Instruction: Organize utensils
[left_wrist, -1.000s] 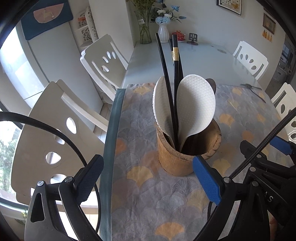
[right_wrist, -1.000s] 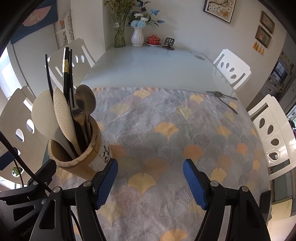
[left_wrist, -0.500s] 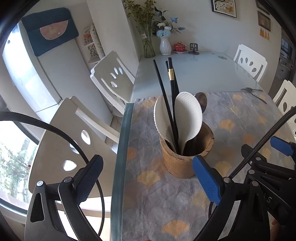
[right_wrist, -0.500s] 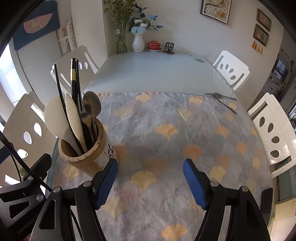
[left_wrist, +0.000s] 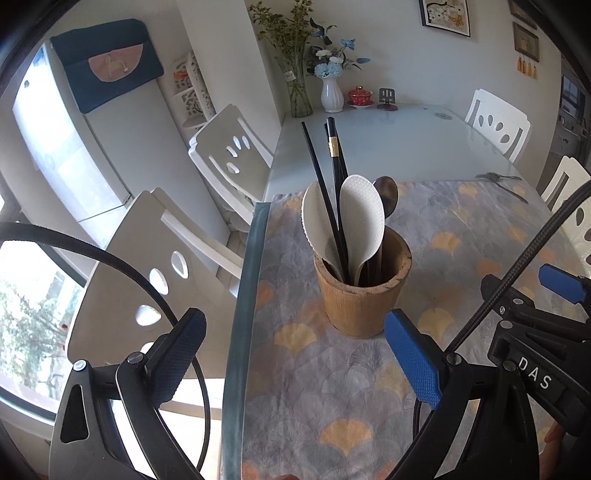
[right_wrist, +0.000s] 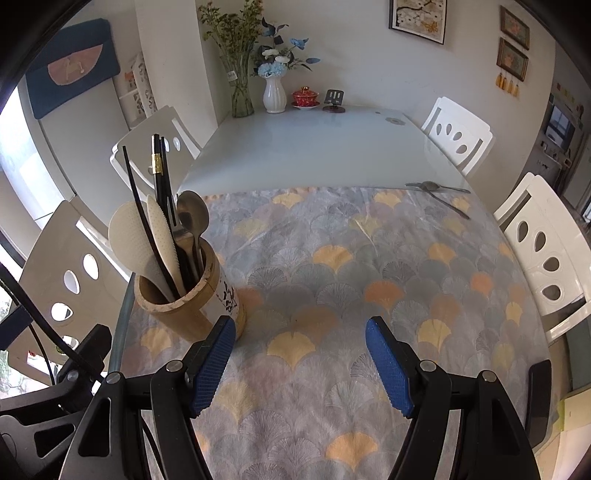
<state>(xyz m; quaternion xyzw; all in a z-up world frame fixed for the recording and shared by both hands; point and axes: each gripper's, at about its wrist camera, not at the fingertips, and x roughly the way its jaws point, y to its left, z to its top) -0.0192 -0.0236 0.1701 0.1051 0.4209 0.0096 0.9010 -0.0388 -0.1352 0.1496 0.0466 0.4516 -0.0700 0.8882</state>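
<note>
Both grippers (left_wrist: 295, 358) (right_wrist: 301, 360) agape, empty | holder (left_wrist: 364, 291) near table edge (left_wrist: 236, 332), seemingly

Home dining room: long table (right_wrist: 314, 147), white chairs (right_wrist: 458, 134), flower vase (right_wrist: 274, 94).

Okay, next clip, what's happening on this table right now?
A person holds two grippers over a patterned tablecloth; both the left gripper and right gripper are open and empty. The bamboo holder near the table's edge already contains two rice paddles, black chopsticks and a metal spoon. A few metal utensils lie across the table, not yet collected.
</note>
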